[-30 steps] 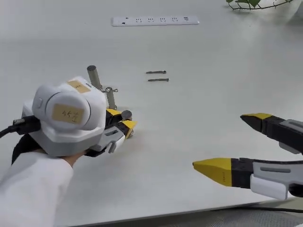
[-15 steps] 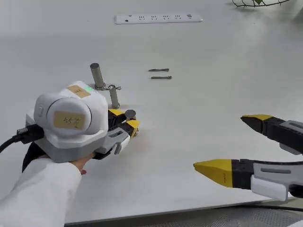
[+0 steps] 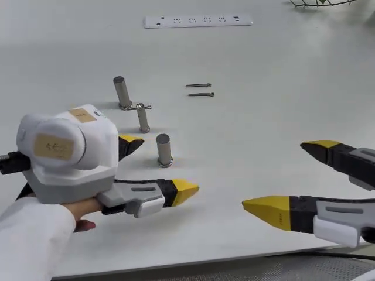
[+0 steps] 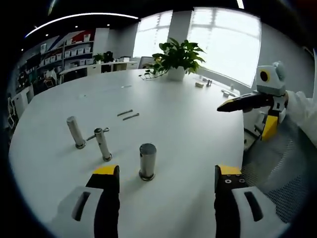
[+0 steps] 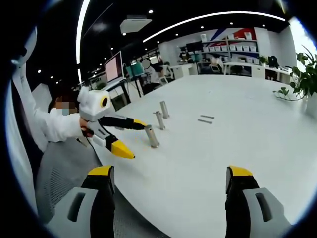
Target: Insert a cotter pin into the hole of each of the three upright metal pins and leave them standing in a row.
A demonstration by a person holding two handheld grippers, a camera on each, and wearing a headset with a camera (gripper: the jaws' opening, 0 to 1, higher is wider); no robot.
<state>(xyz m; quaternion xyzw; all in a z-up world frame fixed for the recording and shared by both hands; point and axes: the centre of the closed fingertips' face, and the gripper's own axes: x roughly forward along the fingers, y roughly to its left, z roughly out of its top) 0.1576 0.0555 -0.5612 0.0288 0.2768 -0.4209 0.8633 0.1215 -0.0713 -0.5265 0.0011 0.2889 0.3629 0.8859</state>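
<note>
**Left hand-held gripper lets go of the nearest pin, which stands on its own**

Half a second ago the left hand-held gripper (image 3: 171,165) had its yellow-tipped jaws closed around the nearest short grey metal pin (image 3: 164,150). Now the jaws are spread wide and drawn back toward the person, one on each side of that pin and touching nothing. The pin is upright and free on the white table (image 3: 263,88).

It stands with the middle grey metal pin (image 3: 142,119) and the far grey metal pin (image 3: 121,92) in a slanting row running away from the person, each apart from the next. The left gripper view shows the same line of three from the nearest pin (image 4: 147,161) outward.

Only the middle pin carries a thin wire cotter pin (image 3: 141,107) through its top. The near and far pins look bare. Two loose slim metal cotter pins (image 3: 199,89) lie side by side further out on the table, well apart from the row.

The right hand-held gripper (image 3: 272,174) hovers over the near right of the table, jaws wide apart and holding nothing.

I judge that the standing-up work is done and one of three insertions is complete. The next step is probably to fetch one of the loose cotter pins, and both grippers are free for it.
</note>
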